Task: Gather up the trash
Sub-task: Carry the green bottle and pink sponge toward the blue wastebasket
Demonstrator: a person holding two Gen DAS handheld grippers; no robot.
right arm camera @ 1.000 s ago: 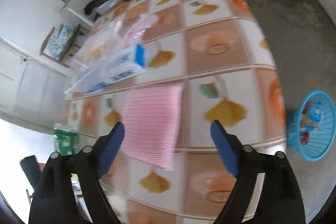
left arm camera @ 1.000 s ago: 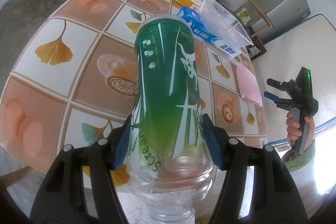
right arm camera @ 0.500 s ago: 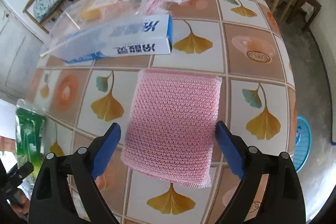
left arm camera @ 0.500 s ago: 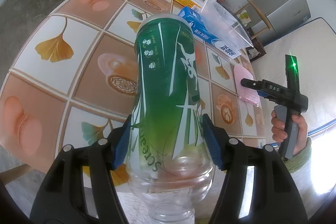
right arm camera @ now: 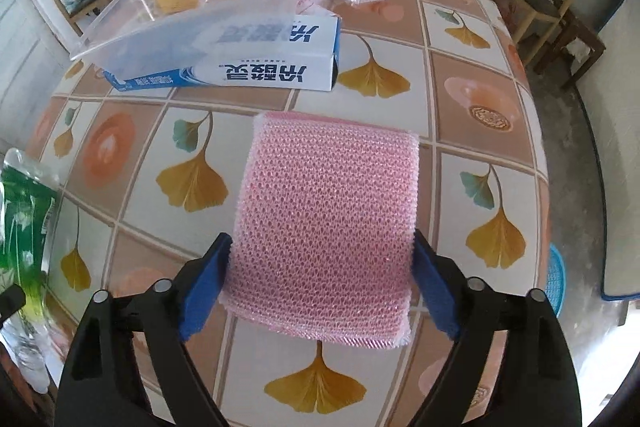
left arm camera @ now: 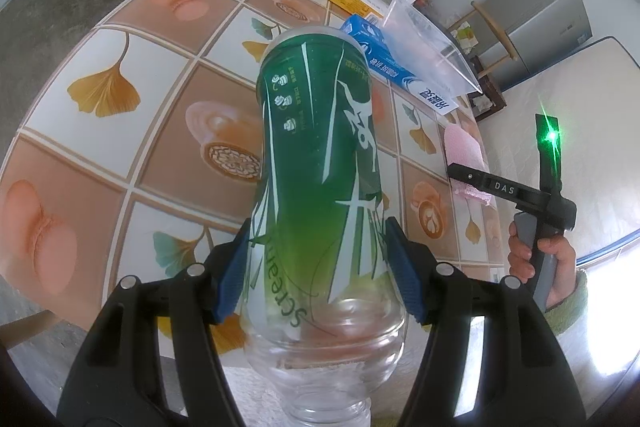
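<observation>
Left wrist view: left tool (left arm camera: 320, 267) clamped on the green-labelled bottle (left arm camera: 316, 163), neck toward the camera. Beyond the bottle, tiled desk (left arm camera: 120, 131); right of it, the right tool (left arm camera: 480, 183) over the pink pad (left arm camera: 464, 147).

Right wrist view: pink pad (right arm camera: 328, 219) lies between the right tool (right arm camera: 320, 283) pads, long axis running away from it. Jaws wide, just been closing, not clearly pressing. Blue box (right arm camera: 256, 67) beyond the pad; blue basket (right arm camera: 558, 279) on the floor right of it.

My right gripper (right arm camera: 322, 283) has swung down over the pink mesh pad (right arm camera: 326, 223), jaws just closing, now flanking its near end on the table.
</observation>
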